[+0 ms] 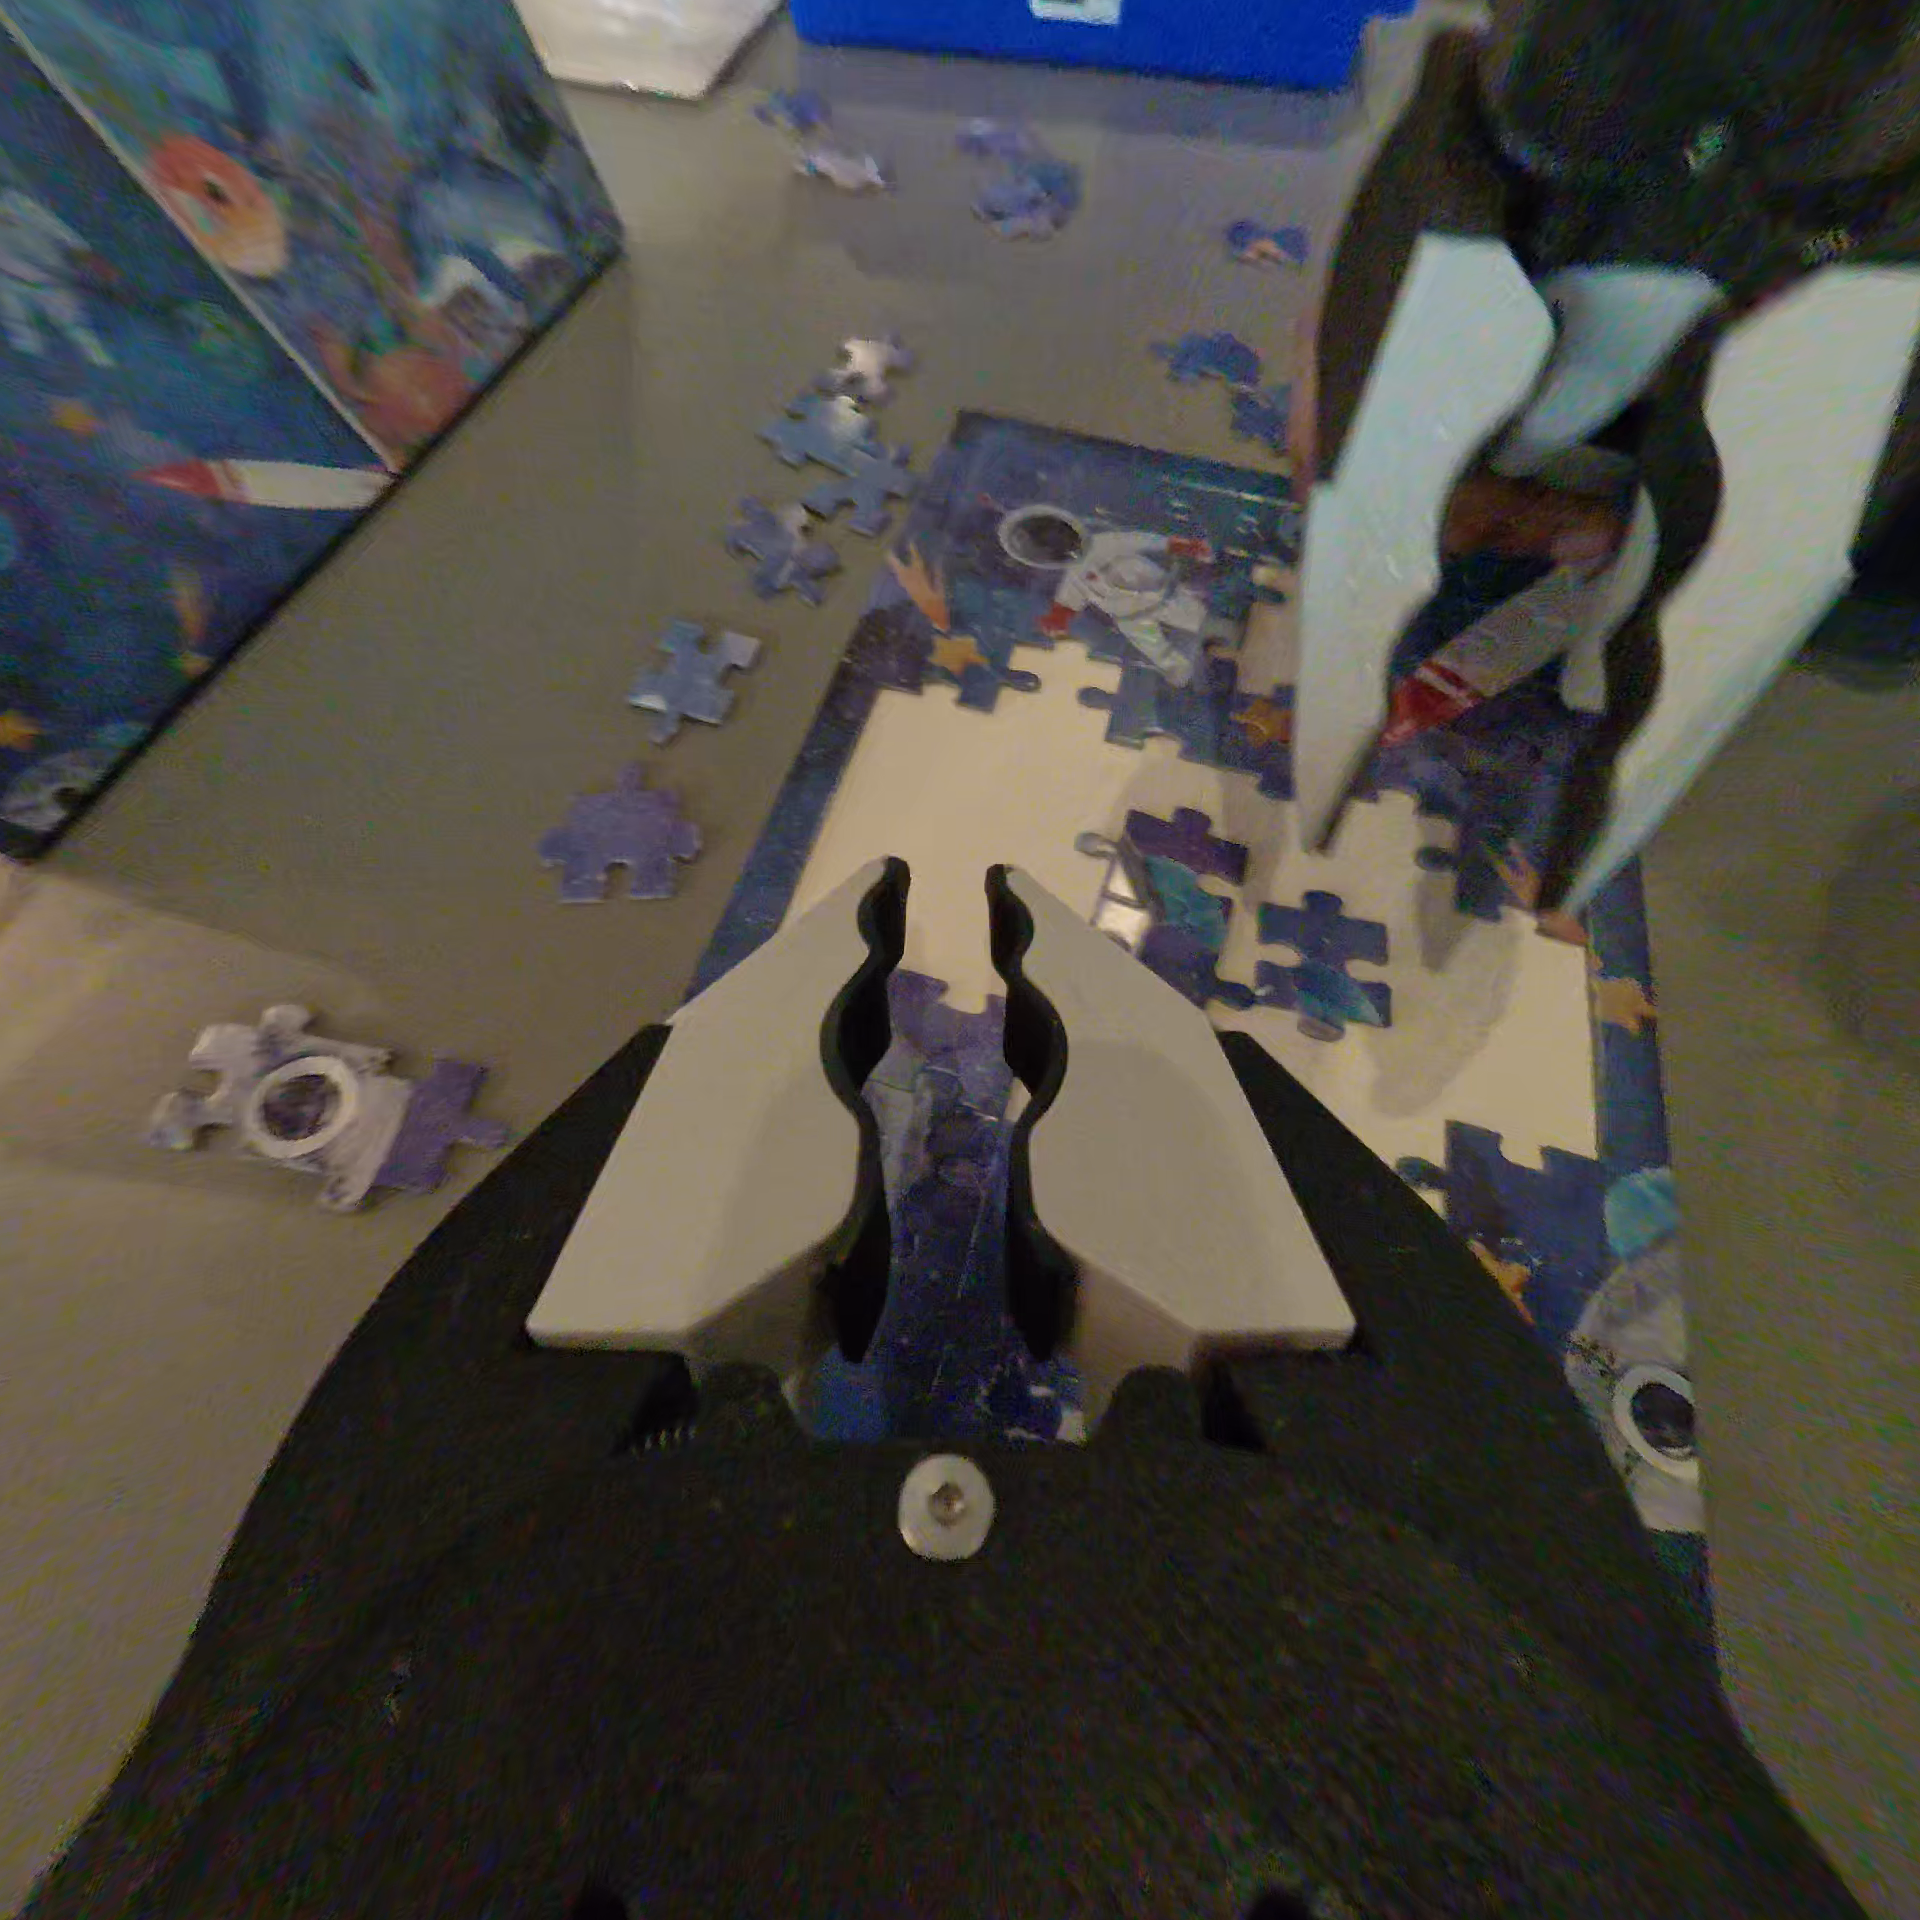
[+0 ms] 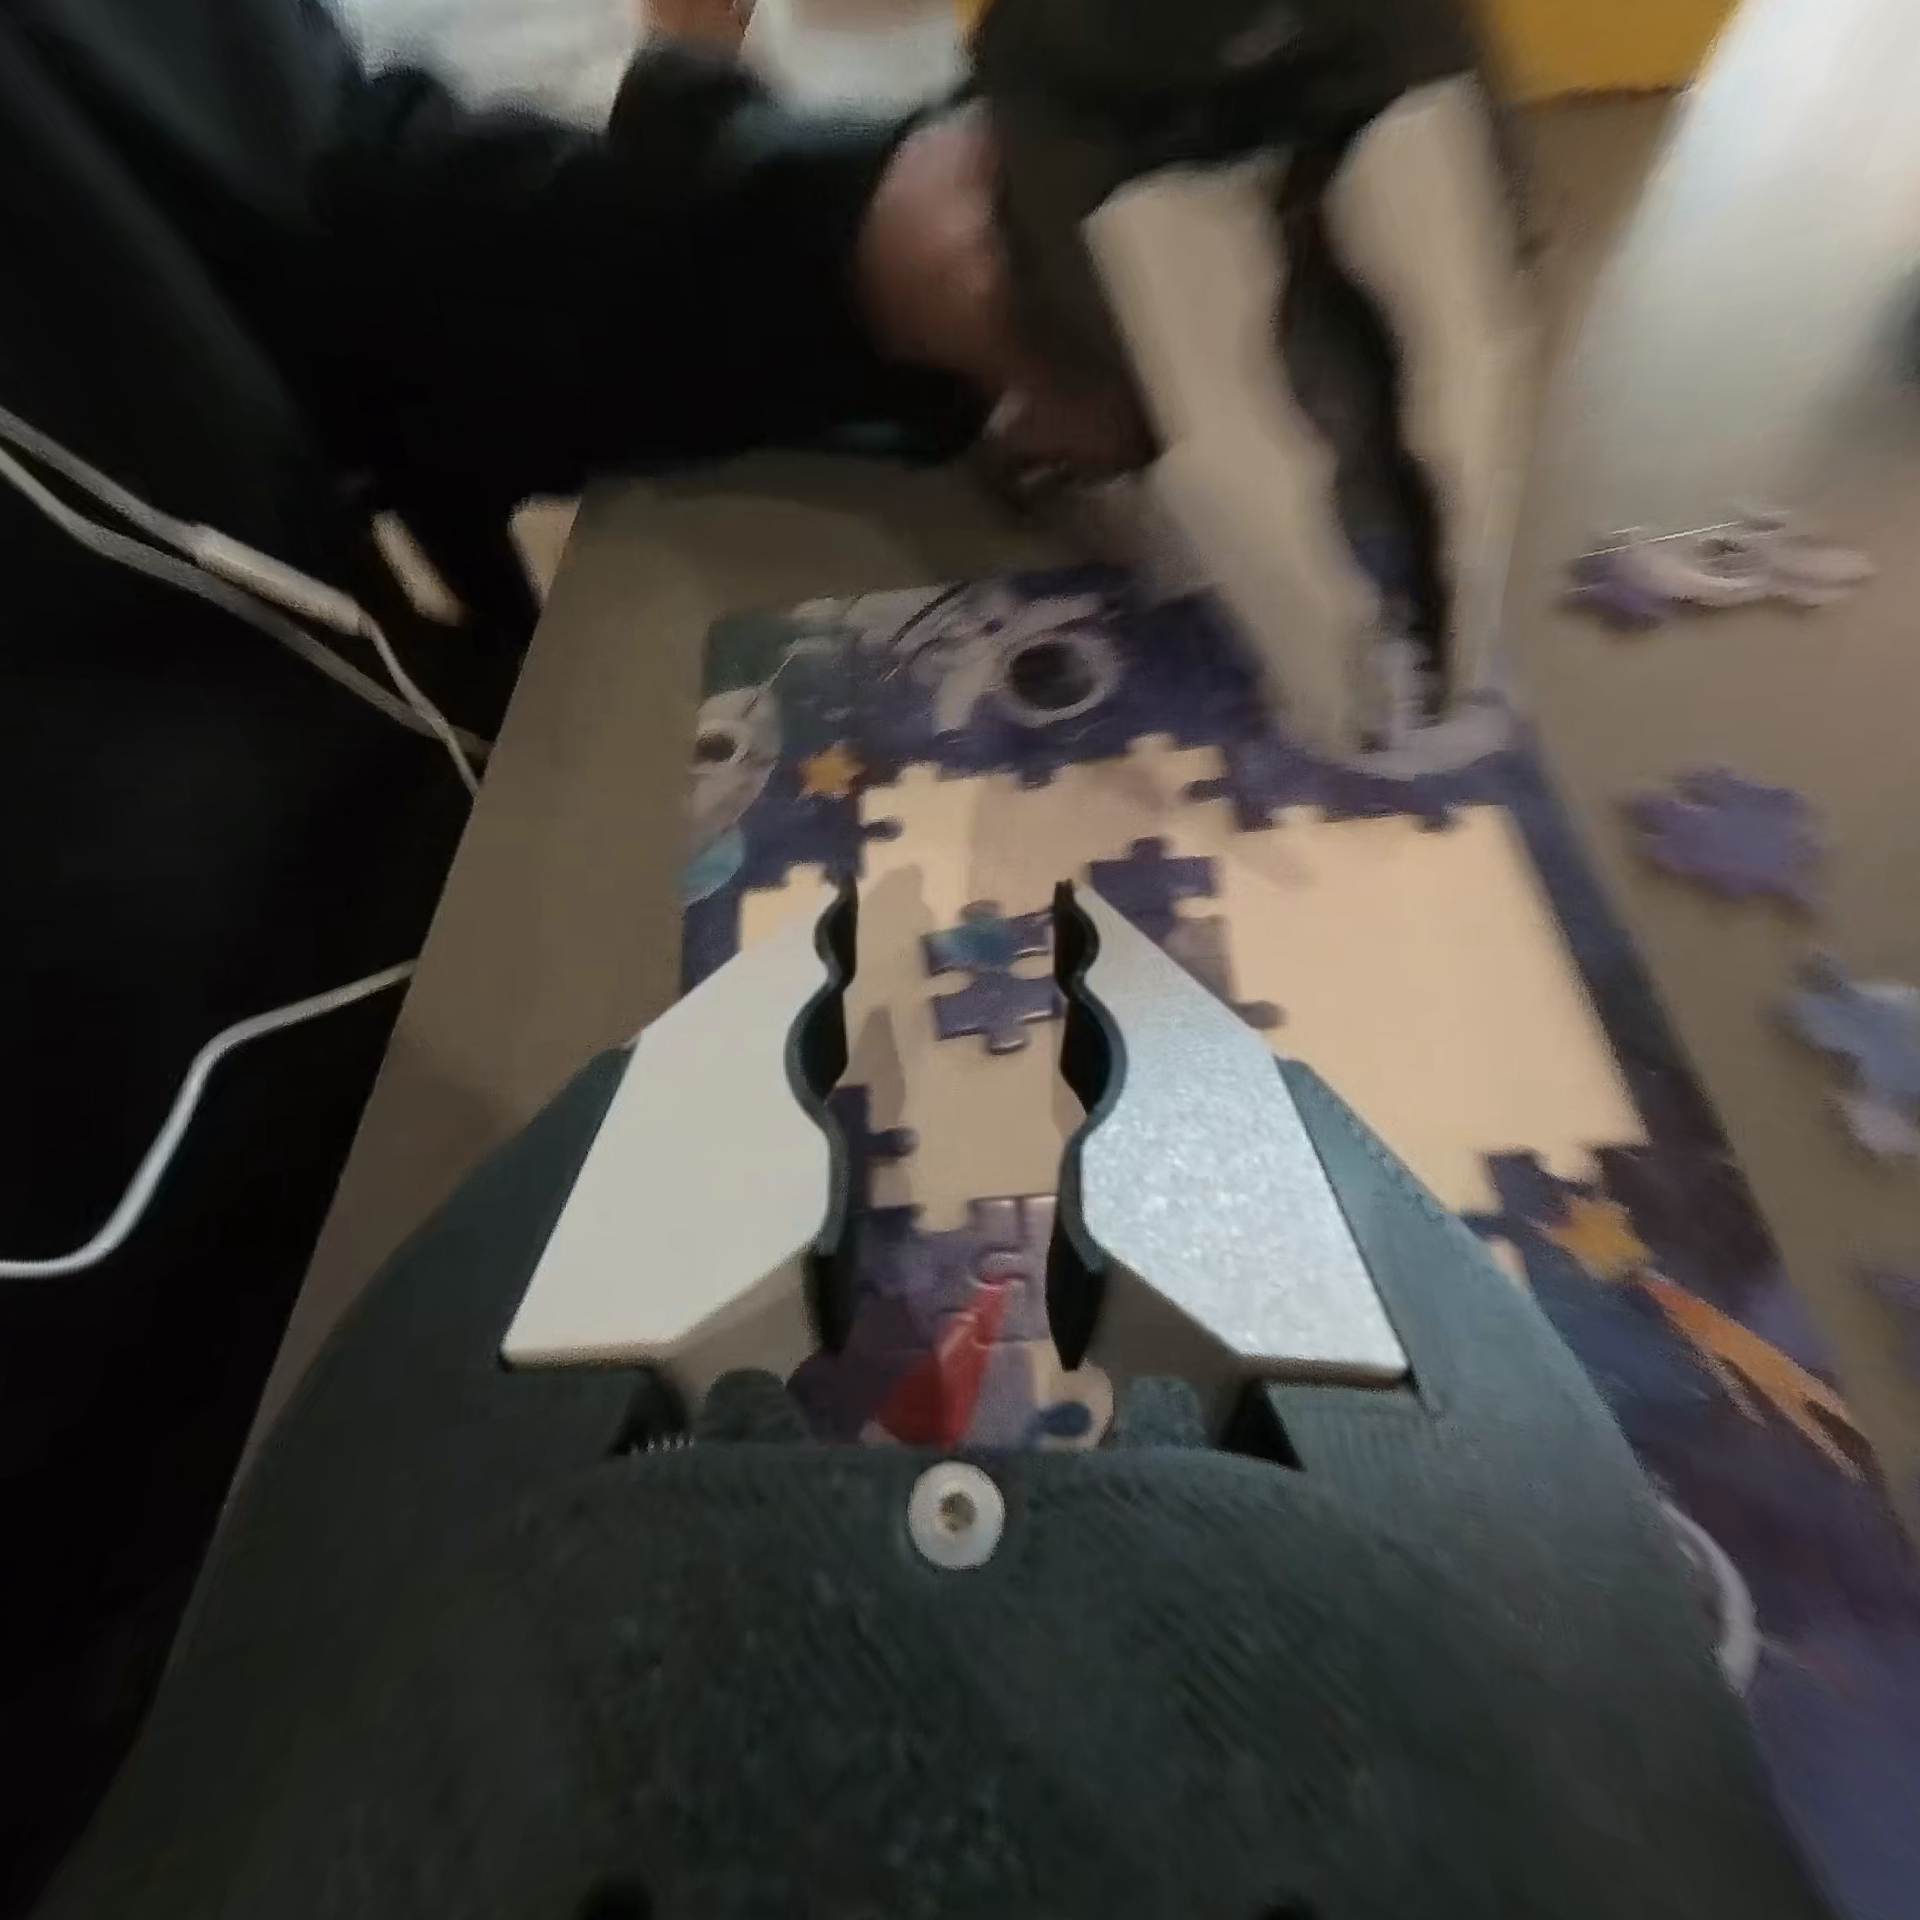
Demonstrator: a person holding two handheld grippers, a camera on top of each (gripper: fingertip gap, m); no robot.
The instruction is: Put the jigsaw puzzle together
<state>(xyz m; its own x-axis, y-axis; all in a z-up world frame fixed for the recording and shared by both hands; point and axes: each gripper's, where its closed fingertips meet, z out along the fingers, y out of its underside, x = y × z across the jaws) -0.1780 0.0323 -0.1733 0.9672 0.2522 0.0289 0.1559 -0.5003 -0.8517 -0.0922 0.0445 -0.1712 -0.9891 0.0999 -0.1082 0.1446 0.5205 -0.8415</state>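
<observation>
Grey tabletop (image 1: 436, 727) bears the half-built space puzzle (image 1: 1091, 582); left tongs (image 1: 943, 883) and right tongs (image 2: 954, 902) both gape, empty.

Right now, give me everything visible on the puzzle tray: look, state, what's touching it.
The puzzle tray is a flat rectangular board with a dark blue starry border, seemingly cardboard, lying on the grey table. It is partly filled: an astronaut section is assembled at its far end in the left wrist view, and more pieces line the edges. The middle is bare cream backing holding a few loose blue pieces. The left gripper and right gripper, both open, are over it; contact is unclear.
</observation>
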